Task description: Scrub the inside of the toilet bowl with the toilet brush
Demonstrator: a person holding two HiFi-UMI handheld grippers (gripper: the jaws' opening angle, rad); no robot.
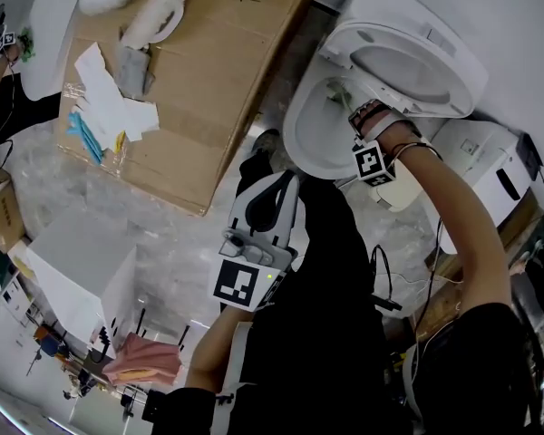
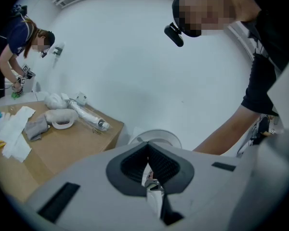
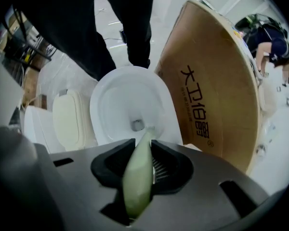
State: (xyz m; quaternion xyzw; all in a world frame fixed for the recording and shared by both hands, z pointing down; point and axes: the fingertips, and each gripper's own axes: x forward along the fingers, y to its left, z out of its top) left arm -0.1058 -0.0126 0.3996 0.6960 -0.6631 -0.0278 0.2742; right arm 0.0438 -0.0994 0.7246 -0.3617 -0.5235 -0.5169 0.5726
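The white toilet bowl (image 1: 301, 143) stands at the upper right with its lid (image 1: 417, 57) raised. My right gripper (image 1: 355, 116) reaches over the bowl, shut on the pale green toilet brush handle (image 3: 137, 182). The brush head (image 3: 147, 128) points down inside the bowl (image 3: 120, 100), close to the drain hole (image 3: 137, 125). A bit of the green brush (image 1: 337, 93) shows inside the bowl in the head view. My left gripper (image 1: 274, 193) is held back near my body, well short of the toilet. Its jaws are closed in the left gripper view (image 2: 148, 170) and aim at a white wall.
A large cardboard box (image 1: 208, 89) lies left of the toilet, carrying white papers (image 1: 109, 98), a grey cloth (image 1: 131, 69) and white items. A white bin (image 1: 480, 157) and a cream lid (image 3: 70, 119) stand beside the toilet. Another person (image 2: 14, 47) works at the far table.
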